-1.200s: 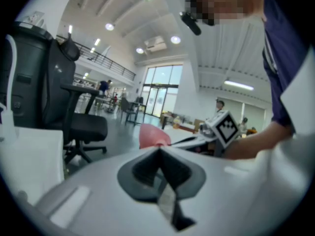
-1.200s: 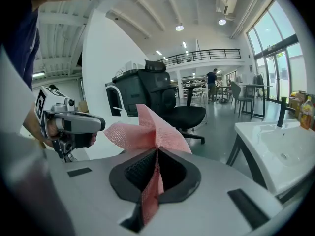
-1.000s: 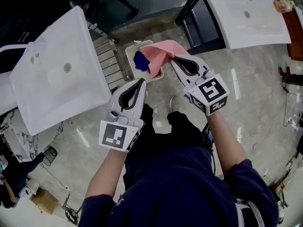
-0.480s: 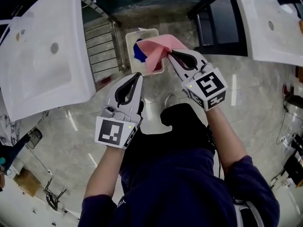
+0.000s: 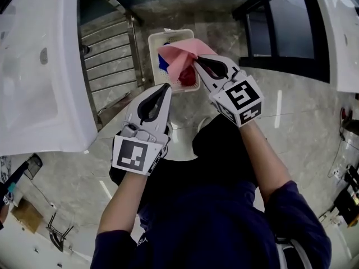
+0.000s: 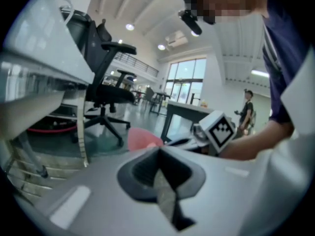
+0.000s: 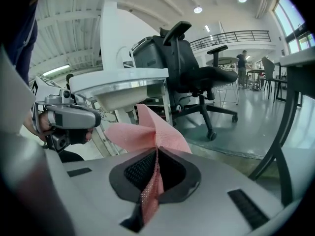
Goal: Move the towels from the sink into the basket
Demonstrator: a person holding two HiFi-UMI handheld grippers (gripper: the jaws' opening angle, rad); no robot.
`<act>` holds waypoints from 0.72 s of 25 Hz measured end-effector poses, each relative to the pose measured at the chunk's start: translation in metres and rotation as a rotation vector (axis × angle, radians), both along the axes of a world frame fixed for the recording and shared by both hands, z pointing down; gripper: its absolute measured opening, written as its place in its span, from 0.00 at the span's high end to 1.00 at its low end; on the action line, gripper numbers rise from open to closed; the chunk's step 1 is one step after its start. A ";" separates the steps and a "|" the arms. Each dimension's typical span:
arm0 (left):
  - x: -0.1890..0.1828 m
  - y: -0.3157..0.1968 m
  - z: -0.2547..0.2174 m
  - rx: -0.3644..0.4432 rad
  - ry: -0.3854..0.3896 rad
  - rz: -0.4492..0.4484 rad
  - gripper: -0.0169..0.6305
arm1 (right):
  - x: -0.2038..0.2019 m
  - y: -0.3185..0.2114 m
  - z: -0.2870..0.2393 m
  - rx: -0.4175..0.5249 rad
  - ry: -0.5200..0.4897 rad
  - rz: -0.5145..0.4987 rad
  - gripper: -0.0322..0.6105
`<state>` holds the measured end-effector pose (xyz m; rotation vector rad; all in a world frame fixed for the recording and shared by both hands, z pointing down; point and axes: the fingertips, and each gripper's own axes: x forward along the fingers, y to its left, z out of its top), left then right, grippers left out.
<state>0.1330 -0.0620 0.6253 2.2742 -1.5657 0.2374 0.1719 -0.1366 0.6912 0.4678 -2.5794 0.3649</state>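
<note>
Head view downward, gripper views possibly sharing towel [image 5: 178, 58]

Pink towel [image 5: 176, 58], fine mesh weave. Cream basket [image 5: 152, 43]; inside it a blue cloth [image 5: 163, 66] and a red patch [image 5: 188, 78]. White sink [image 5: 33, 94]. Floor [image 5: 291, 111] beige, marbled, glossy. Left hand-held gripper [image 5: 166, 87] and right hand-held gripper [image 5: 196, 61] pale grey with black pads. Marker cubes [image 5: 134, 157] carry black squares on white. Navy sleeves [image 5: 297, 212].

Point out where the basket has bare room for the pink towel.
Bare: the basket's far end, between rim and blue towel. Crowded: its near half, blue towel and red cloth under the pink towel in the right tongs.
</note>
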 end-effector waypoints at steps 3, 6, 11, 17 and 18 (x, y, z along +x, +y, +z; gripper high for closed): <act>-0.006 0.004 0.031 0.011 0.021 -0.005 0.97 | -0.011 0.005 0.035 0.006 0.012 -0.008 0.93; -0.011 0.005 0.062 0.021 0.032 -0.011 0.97 | -0.018 0.007 0.070 0.013 0.027 -0.020 0.93; -0.020 0.001 0.103 0.029 0.027 -0.024 0.97 | -0.025 0.004 0.115 0.015 0.038 -0.036 0.93; -0.028 -0.005 0.143 0.042 0.012 -0.033 0.97 | -0.034 -0.001 0.176 0.000 0.070 -0.061 0.93; -0.030 -0.005 0.148 0.047 0.014 -0.039 0.97 | -0.036 -0.001 0.186 -0.004 0.075 -0.066 0.93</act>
